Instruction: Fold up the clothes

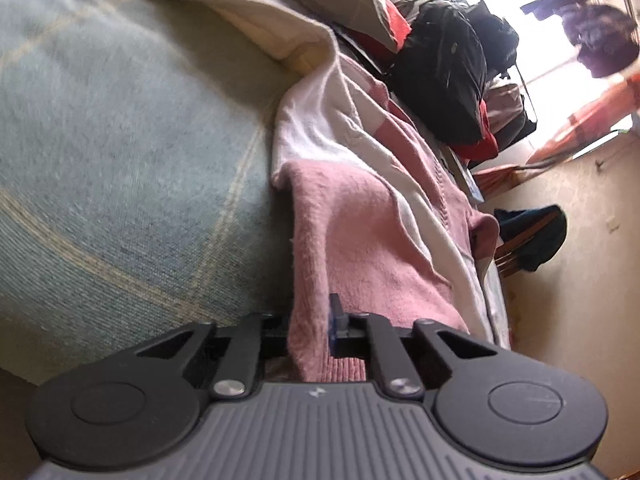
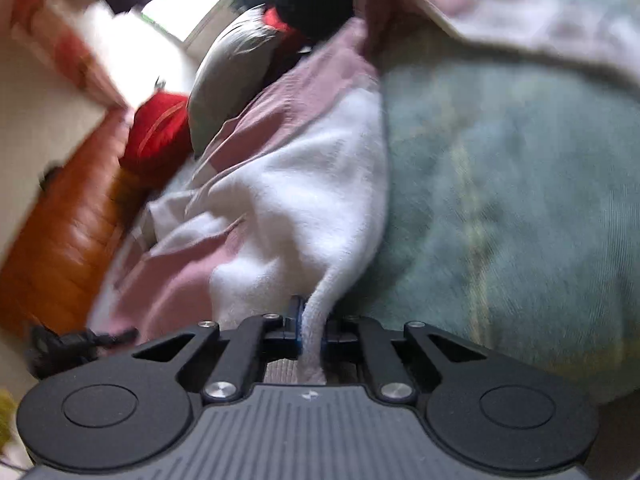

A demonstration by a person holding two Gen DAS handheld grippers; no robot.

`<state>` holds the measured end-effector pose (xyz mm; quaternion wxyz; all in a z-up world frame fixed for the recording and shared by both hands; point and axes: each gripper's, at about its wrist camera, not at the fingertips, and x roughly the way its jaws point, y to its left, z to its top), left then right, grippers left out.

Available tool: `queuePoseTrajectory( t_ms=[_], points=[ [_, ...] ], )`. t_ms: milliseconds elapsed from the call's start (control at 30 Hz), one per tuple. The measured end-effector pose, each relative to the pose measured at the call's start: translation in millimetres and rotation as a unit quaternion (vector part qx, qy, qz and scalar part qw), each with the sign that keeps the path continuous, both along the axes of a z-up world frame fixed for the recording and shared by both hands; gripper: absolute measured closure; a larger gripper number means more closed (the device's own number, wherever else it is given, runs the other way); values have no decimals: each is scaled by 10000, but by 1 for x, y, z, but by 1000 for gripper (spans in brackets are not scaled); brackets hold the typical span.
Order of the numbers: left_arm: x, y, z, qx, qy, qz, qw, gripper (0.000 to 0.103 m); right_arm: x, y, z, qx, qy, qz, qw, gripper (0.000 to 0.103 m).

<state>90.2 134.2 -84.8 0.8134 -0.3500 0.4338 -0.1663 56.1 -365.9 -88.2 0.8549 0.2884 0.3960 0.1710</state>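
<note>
My left gripper (image 1: 310,334) has its fingers (image 1: 335,320) clamped on the pink knitted end of the pink-and-white knit sweater (image 1: 352,216), the fabric bunched between them and running down under the gripper body. From there the sweater stretches away from me in pink and white bands, creased along its length, lying on the pale blue-green woven bed cover with cream stripes (image 1: 120,152). Beyond its far end a cream and pink checked blanket (image 1: 256,4) is heaped on the bed, and past that sits a black bag (image 1: 440,80) in front of a bright window.

Over on my right gripper (image 2: 312,330), the fingers (image 2: 295,320) are pinched tight on a narrow twisted tail of the sweater's (image 2: 312,184) white part; the strip passes straight between them. The white section fans out just ahead of me, with pink bands behind it and to the left, all of it rumpled. The same blue-green bed cover (image 2: 520,200) fills the right of this view, touching the sweater's edge. Off to the left I see an orange-brown leather headboard or cushion (image 2: 68,232), a red cushion (image 2: 160,132) next to it, and a grey pillow (image 2: 228,76) further back. This view is smeared with motion blur, so the finer detail is lost.
</note>
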Motion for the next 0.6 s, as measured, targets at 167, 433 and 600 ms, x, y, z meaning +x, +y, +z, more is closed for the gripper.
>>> queuePoseTrajectory(
  t_ms=[167, 433, 600],
  points=[
    [-11, 5, 27, 56, -368, 32, 9993, 99, -9, -1, 42, -537, -453, 158, 9974, 93],
    [-24, 3, 51, 378, -585, -173, 9974, 99, -9, 0, 63, -907, -557, 310, 9938, 93],
    [-32, 14, 46, 1025, -129, -223, 9944, 94, -9, -3, 50, -1413, -119, 270, 9895, 87]
  ],
)
